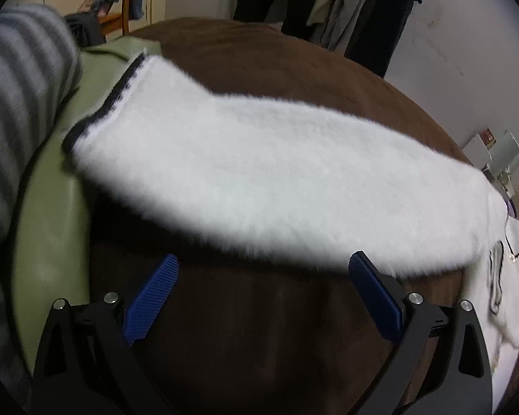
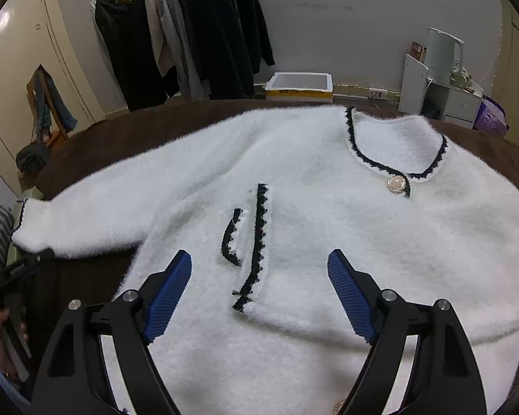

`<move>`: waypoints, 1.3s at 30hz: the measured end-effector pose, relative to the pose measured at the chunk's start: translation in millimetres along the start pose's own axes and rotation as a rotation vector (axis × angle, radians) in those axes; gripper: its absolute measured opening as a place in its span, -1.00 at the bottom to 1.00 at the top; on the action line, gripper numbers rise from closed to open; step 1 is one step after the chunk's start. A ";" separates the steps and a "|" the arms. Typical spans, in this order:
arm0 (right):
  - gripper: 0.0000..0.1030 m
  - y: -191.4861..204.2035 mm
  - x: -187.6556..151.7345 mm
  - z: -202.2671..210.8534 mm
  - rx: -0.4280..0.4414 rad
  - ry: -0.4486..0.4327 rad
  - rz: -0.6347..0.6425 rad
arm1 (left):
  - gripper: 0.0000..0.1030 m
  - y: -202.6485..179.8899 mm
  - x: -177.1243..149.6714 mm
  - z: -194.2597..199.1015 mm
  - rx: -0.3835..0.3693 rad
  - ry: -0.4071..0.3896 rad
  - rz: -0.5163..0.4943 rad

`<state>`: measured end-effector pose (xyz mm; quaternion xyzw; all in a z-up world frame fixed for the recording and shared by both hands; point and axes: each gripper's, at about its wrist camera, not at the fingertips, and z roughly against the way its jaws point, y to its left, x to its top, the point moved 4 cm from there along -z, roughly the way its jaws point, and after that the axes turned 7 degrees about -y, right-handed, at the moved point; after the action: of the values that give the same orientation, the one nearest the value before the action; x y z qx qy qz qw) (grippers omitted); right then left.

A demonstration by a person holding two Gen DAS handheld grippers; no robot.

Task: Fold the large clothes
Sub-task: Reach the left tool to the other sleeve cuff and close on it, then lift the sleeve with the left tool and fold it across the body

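While both claws stand apart and hold nothing, I see the white cardigan (image 2: 328,214) spread flat on the brown worktop (image 1: 259,328): its body under my right claw (image 2: 259,292), its sleeve (image 1: 259,180) just beyond my left claw (image 1: 263,294).

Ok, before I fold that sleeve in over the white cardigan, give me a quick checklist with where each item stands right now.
1. Left tongs open and empty: ok.
2. Right tongs open and empty: ok.
3. Sleeve stretched out straight on the brown surface: ok.
4. Left tongs gripping the sleeve: not ok, they are short of its edge.
5. Cardigan body lying flat, front up: ok.
6. Far sleeve laid out: cannot tell, out of view.
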<state>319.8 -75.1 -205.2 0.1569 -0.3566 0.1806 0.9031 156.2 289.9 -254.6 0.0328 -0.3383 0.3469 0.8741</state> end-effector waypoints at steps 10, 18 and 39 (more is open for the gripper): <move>0.64 11.3 -0.4 -24.3 0.004 0.048 0.058 | -0.17 13.7 42.5 -16.4 -0.019 -0.048 0.149; 0.64 34.5 -0.7 -53.3 0.065 0.070 0.044 | -0.68 4.7 72.9 -3.0 -0.080 -0.101 0.045; 0.66 58.5 -15.2 -92.2 -0.071 0.078 0.121 | -0.68 -42.9 110.0 32.5 -0.173 -0.164 -0.206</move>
<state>338.0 11.4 -271.0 0.0958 -0.3361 0.2278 0.9088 223.0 312.2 -154.4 0.0204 -0.4321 0.2212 0.8741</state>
